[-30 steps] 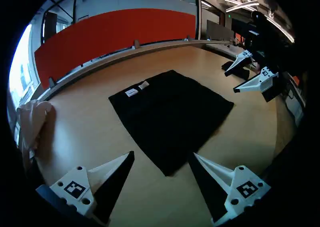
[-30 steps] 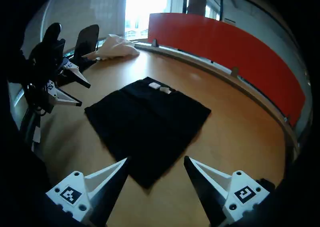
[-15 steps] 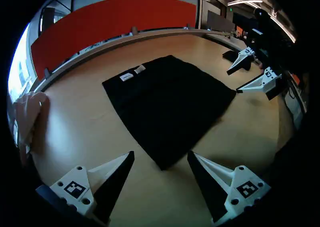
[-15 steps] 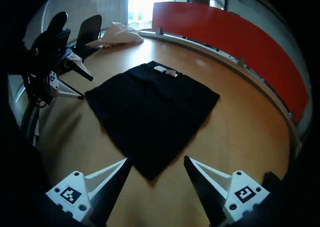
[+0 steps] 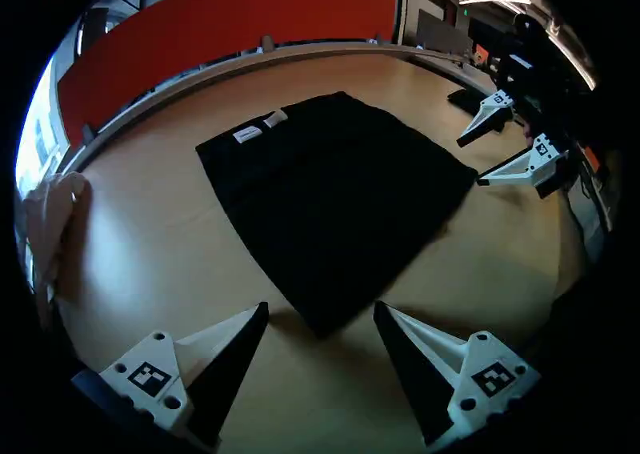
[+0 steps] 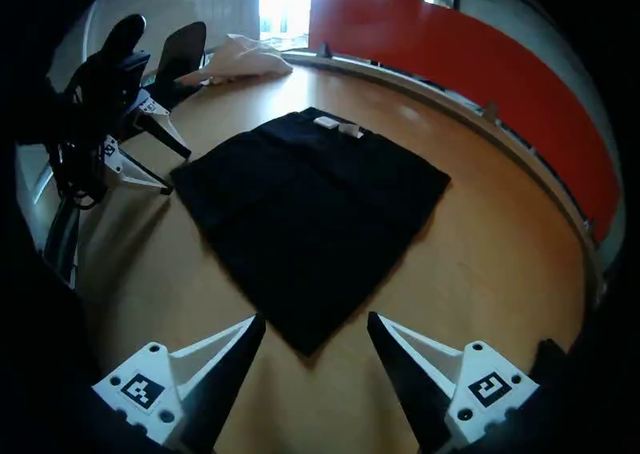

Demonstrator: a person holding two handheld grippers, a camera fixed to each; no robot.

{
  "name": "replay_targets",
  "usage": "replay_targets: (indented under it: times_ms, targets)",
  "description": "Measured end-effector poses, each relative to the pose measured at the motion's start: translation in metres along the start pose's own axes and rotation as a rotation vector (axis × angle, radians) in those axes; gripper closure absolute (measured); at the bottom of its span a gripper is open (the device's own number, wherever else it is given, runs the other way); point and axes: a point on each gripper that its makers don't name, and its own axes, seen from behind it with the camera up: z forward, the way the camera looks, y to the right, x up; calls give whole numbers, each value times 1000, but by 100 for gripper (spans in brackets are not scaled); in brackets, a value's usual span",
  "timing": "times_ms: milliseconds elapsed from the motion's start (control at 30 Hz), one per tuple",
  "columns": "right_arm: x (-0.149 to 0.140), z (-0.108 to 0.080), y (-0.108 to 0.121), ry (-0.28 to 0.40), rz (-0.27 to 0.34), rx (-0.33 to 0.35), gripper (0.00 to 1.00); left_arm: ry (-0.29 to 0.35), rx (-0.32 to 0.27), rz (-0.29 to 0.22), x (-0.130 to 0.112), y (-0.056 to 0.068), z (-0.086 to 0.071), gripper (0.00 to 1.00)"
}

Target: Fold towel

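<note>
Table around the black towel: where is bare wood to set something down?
The widest bare table lies between the black towel and the red divider. Another open strip runs between the towel and the pale cloth heap. Crowded: the towel corner by the left tongs, and the near corner at the right tongs.

The towel (image 5: pixel 336 198) is matt black cloth. The table (image 5: pixel 152 238) is smooth, faintly glossy wood. The left gripper (image 5: pixel 320 303) is matt white plastic.
</note>
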Motion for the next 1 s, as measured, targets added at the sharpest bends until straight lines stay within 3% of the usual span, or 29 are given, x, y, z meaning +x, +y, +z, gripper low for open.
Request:
replay_targets:
  times_ms: [267, 600, 1000]
  targets:
    - [-6, 2, -1, -21, -2, 19, 9, -19, 11, 12, -1, -2, 2, 12]
    - [-11, 3, -8, -36, 0, 44, 22, -28, 12, 24, -1, -1, 2, 16]
    - [-12, 3, -3, -54, 16, 40, 61, -46, -16, 56, 1, 8, 3, 44]
